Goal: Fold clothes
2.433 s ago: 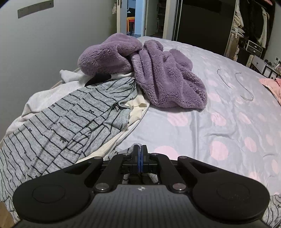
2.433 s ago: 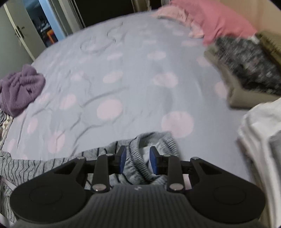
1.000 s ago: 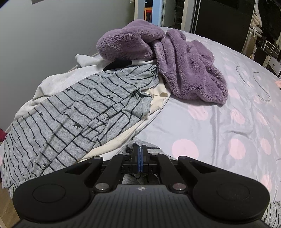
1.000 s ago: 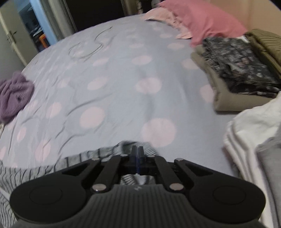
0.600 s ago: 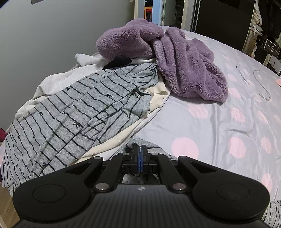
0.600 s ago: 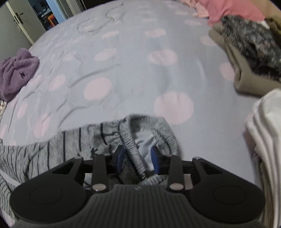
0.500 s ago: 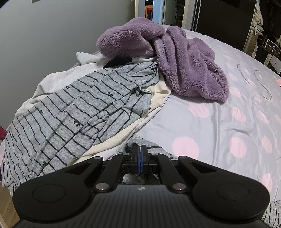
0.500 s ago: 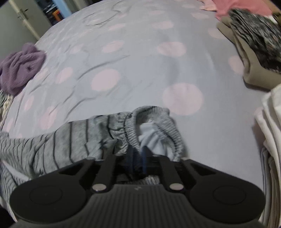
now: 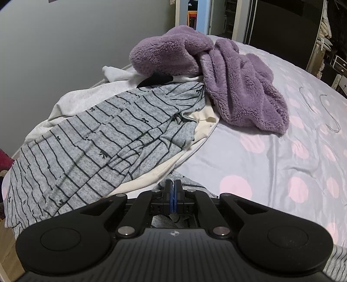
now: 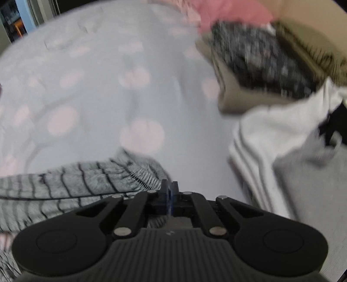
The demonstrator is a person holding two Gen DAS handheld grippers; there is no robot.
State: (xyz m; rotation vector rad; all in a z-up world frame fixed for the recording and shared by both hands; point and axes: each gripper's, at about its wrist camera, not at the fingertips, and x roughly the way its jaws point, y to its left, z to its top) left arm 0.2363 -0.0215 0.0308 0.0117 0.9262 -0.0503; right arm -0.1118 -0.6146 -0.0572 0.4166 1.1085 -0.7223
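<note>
Bed sheet (image 9: 249, 156) – lilac w/ pink dots, spans both views.
Striped grey top (image 9: 104, 147) – draped over cream garment (image 9: 203, 123) at bed's L edge; position unchanged vs 0.5 s ago in left wrist view.
Purple fleece (image 9: 227, 76) – heaped beyond the top, overlapping its far end.
Folded stacks, R side of right wrist view: white/grey pile (image 10: 288, 156) near; dark patterned item (image 10: 260, 63) on tan one behind; pink pillow (image 10: 225, 10) farthest. All blurred – cam swung R since 0.5 s ago.
Striped grey trousers (image 10: 86, 180) – task item, on sheet at near edge, waistband end by R tool; now pulled flatter, the white inside no longer shows.
Left gripper (image 9: 173, 191) – fingers pressed together, pinching grey striped fabric, as before.
Right gripper (image 10: 169, 191) – fingers together on waistband; were spread 0.6 s ago.
</note>
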